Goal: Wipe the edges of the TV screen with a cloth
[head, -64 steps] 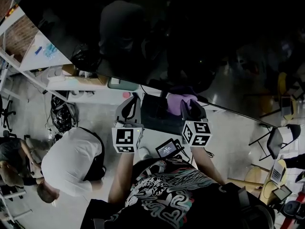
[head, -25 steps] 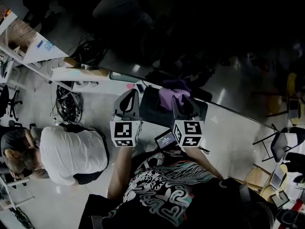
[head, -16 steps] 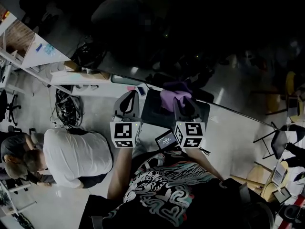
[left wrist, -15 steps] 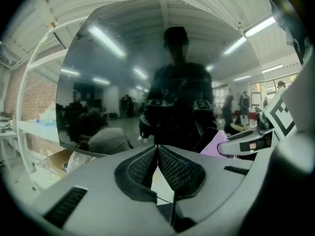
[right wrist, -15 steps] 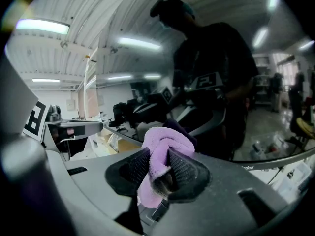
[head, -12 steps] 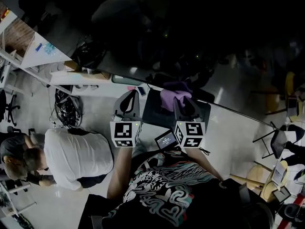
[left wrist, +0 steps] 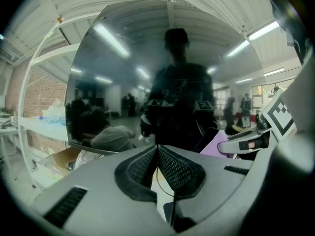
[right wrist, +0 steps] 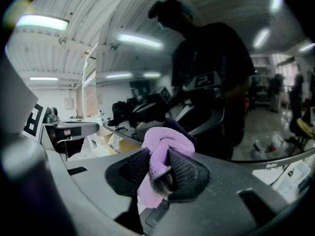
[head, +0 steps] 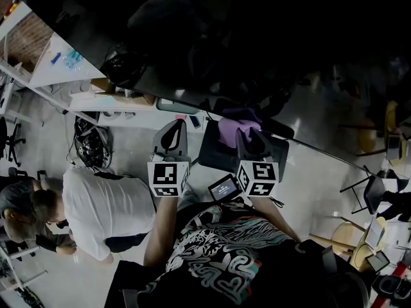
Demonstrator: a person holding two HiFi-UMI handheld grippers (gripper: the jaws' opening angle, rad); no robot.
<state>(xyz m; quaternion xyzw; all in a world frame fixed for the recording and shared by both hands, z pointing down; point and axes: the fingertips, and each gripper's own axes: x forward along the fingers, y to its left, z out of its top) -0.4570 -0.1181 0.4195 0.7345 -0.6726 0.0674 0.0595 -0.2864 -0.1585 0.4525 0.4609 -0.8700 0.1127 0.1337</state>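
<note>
The TV screen [head: 270, 37] is a big dark, mirror-like panel filling the head view from about ten o'clock round to two. Its lower edge [head: 168, 101] slants down toward four o'clock.

The right gripper [head: 248, 140] sits just past centre. Its jaws are pinched tight on a purple cloth [head: 235, 128], and a bunched wad sticks out ahead of the tips at twelve o'clock. In the right gripper view the cloth [right wrist: 165, 142] bulges above the pads [right wrist: 183, 171]. I take it that wad is left proud so that soft fabric, not plastic, meets the glass. It looks to be right at the panel's lower border, though I cannot tell if it is touching.

The left gripper [head: 172, 138], at nine o'clock of the right one, has its jaws closed together on nothing. It seems merely kept clear of the wiping.

A person in a white shirt [head: 106, 207] crouches at eight o'clock, well apart.
</note>
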